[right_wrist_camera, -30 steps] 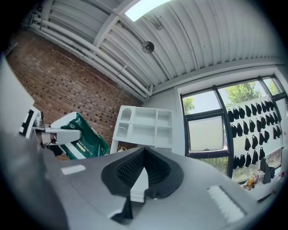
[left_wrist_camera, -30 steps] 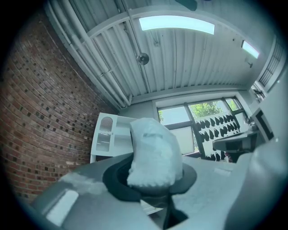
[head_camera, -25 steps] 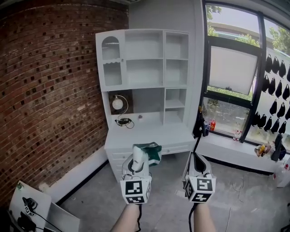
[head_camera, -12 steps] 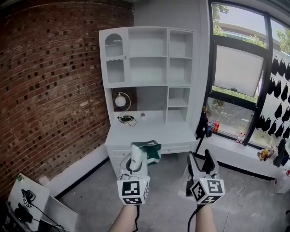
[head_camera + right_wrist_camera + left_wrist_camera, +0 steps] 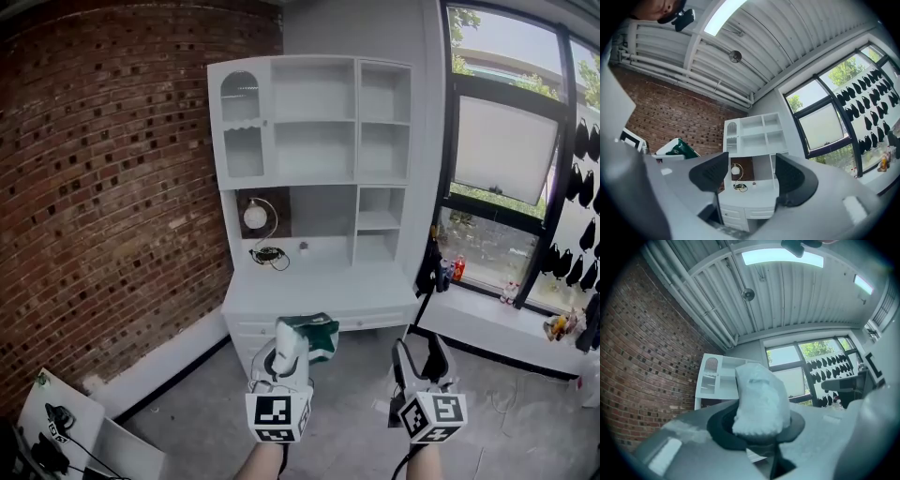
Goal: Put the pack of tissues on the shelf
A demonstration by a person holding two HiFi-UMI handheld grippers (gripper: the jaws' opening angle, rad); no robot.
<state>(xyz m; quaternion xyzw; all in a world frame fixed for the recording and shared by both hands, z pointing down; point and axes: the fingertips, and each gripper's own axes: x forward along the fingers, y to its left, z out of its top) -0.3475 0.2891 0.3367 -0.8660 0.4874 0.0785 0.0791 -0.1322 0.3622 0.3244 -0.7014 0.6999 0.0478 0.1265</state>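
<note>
Left claw (image 5: pixel 289 334) clamped on the pack (image 5: pixel 317 336), held well short of the shelf (image 5: pixel 323 178). Right claw (image 5: pixel 422 354) has just been opening, with nothing between its jaws. Suggested approach: grip firmly (the soft wrapper may slip) and enter an open compartment level.

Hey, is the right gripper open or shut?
Open. The jaws of the right gripper have just been opening and stand wide apart, nothing between them; only the distant white shelf unit shows through the gap.

A white shelf (image 5: pixel 323 122) rises from the white counter (image 5: pixel 328 286). At the counter's eleven o'clock sits a round lamp (image 5: pixel 255 217), with a tangled black cable (image 5: pixel 267 254) at the lamp's five o'clock.
</note>
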